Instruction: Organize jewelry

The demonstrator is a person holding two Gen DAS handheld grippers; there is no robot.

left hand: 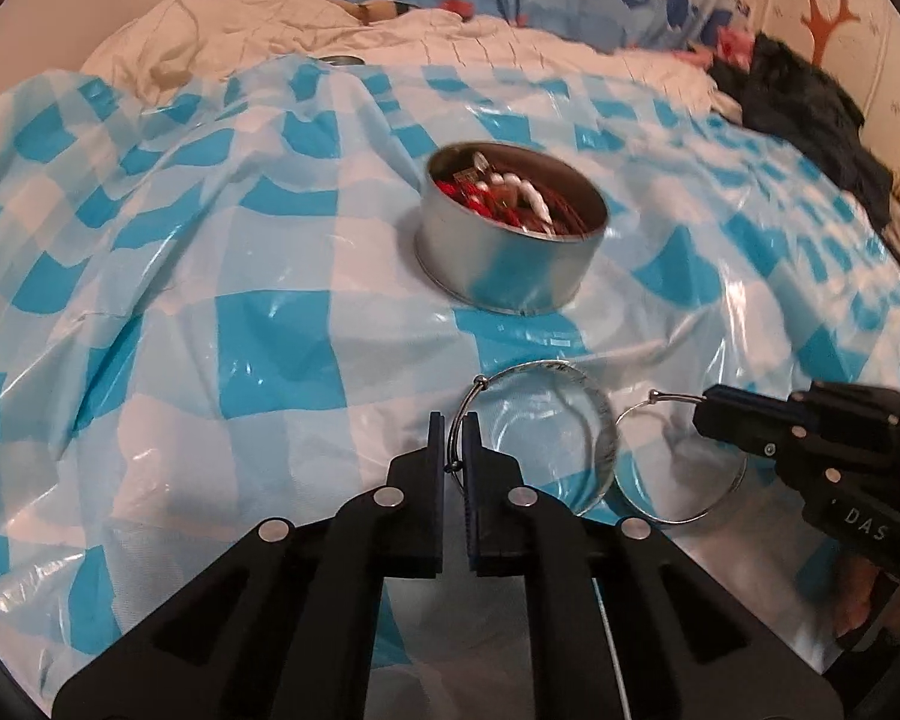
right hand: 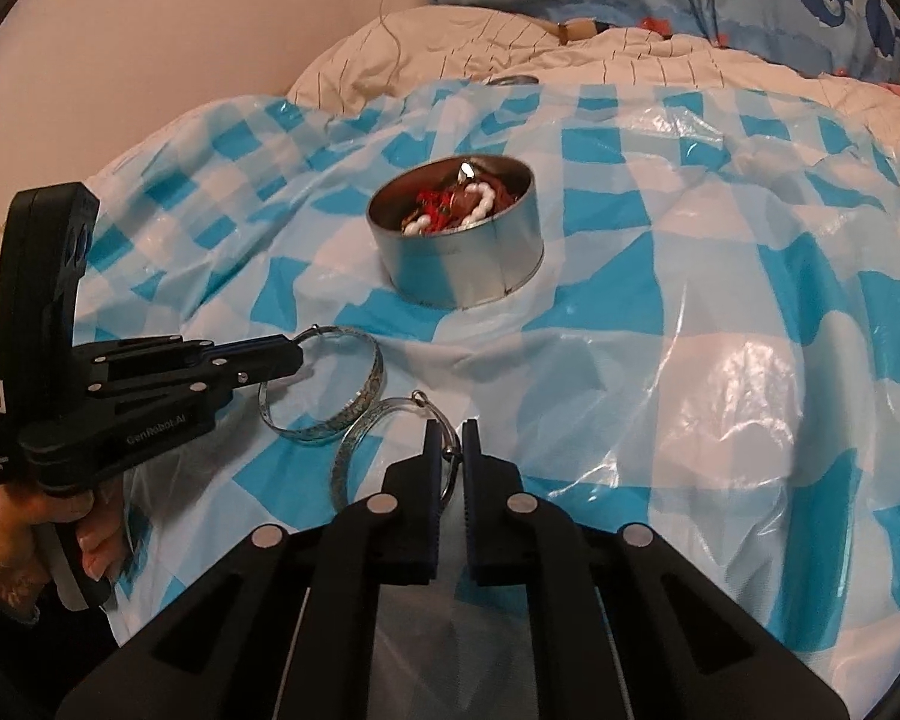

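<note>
Only the right view shows a hand [right hand: 60,534] at far left; the left gripper [left hand: 453,441] pinches the wide bangle [left hand: 600,420], the right gripper [right hand: 450,450] the thin bangle [right hand: 384,414]; both rest side by side on glossy blue-checked plastic [left hand: 270,330]; beyond stands a round tin [left hand: 510,264] of beads, bare sheet around it.

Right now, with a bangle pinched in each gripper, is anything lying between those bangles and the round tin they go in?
Nothing visible. Only bare checkered plastic sheet lies between the two bangles and the round tin. The tin is open-topped, already holding red and white jewelry.
</note>
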